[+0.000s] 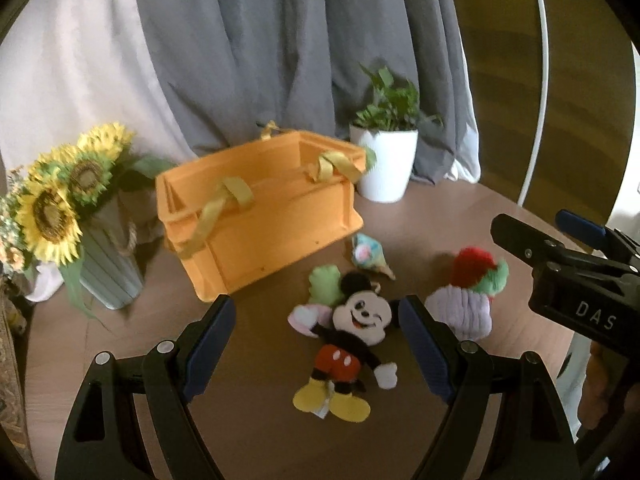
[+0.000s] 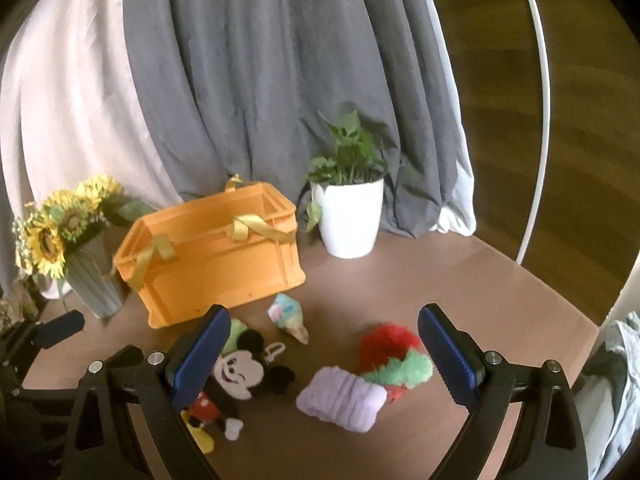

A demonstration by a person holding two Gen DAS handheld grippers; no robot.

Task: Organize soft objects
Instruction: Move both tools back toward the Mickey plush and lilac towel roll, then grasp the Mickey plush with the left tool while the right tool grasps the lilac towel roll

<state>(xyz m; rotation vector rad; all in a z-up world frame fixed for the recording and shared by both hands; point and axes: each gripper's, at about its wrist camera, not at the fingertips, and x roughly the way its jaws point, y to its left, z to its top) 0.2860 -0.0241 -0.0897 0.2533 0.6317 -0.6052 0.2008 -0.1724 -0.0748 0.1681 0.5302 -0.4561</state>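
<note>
Several soft toys lie on the brown table in front of an empty orange crate (image 1: 260, 216) (image 2: 216, 256) with yellow ribbon handles. A Mickey Mouse plush (image 1: 348, 344) (image 2: 228, 384) lies on its back between the fingers of my open left gripper (image 1: 316, 320). A green plush (image 1: 324, 284) lies behind its head. A pastel ice-cream plush (image 1: 368, 256) (image 2: 288, 316) lies near the crate. A purple, red and green cupcake plush (image 1: 468, 292) (image 2: 372, 372) lies between the fingers of my open right gripper (image 2: 324, 328), which also shows in the left wrist view (image 1: 532, 232). Both grippers hover empty.
A grey vase of sunflowers (image 1: 60, 208) (image 2: 68, 240) stands left of the crate. A white pot with a green plant (image 1: 386, 160) (image 2: 350, 216) stands right of it. Grey and white curtains hang behind. A white hoop (image 2: 540, 120) rises at the table's right edge.
</note>
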